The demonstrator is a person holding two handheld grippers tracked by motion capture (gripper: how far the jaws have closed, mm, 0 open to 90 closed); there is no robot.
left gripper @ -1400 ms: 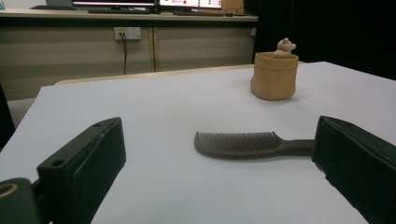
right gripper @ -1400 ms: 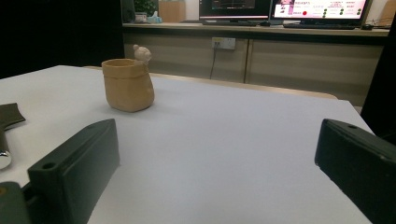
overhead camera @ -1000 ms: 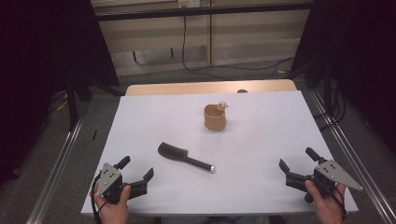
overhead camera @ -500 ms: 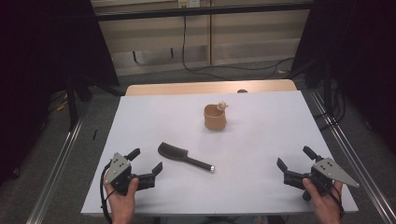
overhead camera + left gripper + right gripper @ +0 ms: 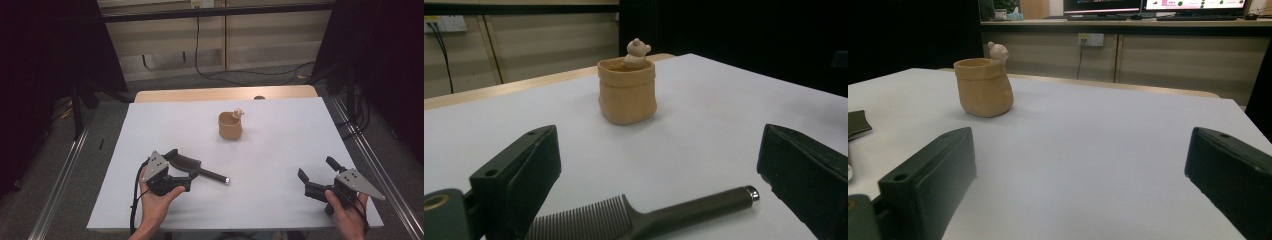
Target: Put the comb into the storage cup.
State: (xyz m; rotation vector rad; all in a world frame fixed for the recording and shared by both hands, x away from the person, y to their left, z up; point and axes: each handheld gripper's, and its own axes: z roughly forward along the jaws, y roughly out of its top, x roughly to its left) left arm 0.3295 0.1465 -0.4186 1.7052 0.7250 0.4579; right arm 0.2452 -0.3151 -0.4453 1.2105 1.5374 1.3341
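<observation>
A dark comb (image 5: 197, 167) (image 5: 644, 217) with a silver-tipped handle lies flat on the white table (image 5: 280, 145), left of centre. My left gripper (image 5: 183, 164) (image 5: 659, 172) stands open with its jaws on either side of the comb, low over it and not closed on it. A tan pot (image 5: 230, 125) (image 5: 626, 90) (image 5: 984, 86) with a small bear figure on its rim stands upright toward the back middle. Near the front right edge, my right gripper (image 5: 317, 168) (image 5: 1078, 175) is open with nothing between its jaws.
The tabletop has a wooden strip (image 5: 225, 93) at its far edge. Metal rails (image 5: 65, 170) run along both sides. Cables (image 5: 240, 70) lie on the floor beyond the table, and a bench with monitors (image 5: 1193, 6) stands at the far wall.
My left gripper has moved right and forward from the front left corner until its open jaws straddle the comb. The right gripper has barely moved.
</observation>
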